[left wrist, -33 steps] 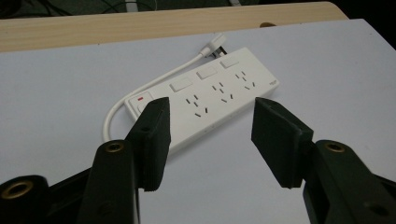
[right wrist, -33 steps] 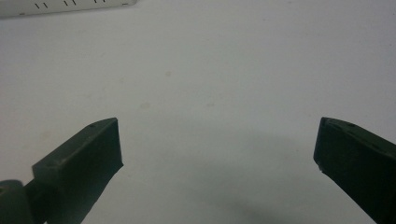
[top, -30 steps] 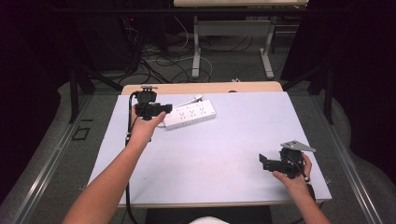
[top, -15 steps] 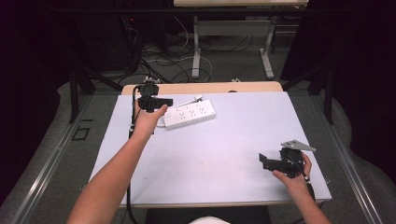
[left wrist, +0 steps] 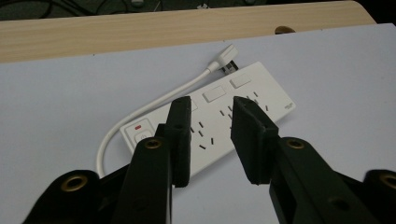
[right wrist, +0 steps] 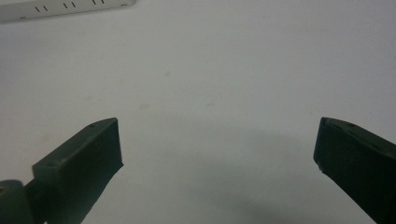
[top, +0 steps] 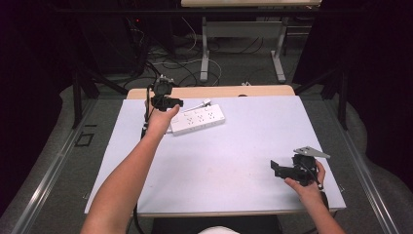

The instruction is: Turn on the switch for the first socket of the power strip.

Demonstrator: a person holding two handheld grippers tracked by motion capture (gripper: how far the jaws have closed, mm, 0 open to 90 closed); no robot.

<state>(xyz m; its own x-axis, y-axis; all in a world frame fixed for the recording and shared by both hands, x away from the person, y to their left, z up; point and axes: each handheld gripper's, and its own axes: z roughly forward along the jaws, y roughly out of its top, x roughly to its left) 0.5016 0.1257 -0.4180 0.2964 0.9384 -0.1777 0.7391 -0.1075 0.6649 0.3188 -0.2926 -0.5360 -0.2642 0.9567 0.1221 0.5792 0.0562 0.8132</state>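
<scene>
Power strip (top: 197, 120) lies flat on the pale surface (top: 234, 151), just ahead of and below your left gripper (top: 168, 103), which you hold raised at the far left part of the surface. In the left gripper view the power strip (left wrist: 210, 125) sits directly past the two black jaws, running at a slant from near left to far right. Its switch with a red mark (left wrist: 139, 132) is at the end nearest the left jaw. Its white cord (left wrist: 154, 109) curls out from that end, runs along the far side of the strip, and ends at a plug (left wrist: 225, 58) beside the strip's far end. Your left gripper (left wrist: 211, 130) has its jaws partly spread, with a clear gap between them and nothing held; several of the strip's sockets show through that gap.

Your right gripper (top: 287, 169) is well apart from the strip, low over the near right part of the surface, with a grey three-cornered plate (top: 311, 152) on top. In the right gripper view your right gripper (right wrist: 217, 140) has its jaws spread wide and empty, with bare surface (right wrist: 210, 84) between them. One edge of the power strip (right wrist: 65, 8) shows far ahead, toward the left jaw's side.

A wooden edge (top: 209, 91) runs along the far side of the surface, beyond the left gripper.
</scene>
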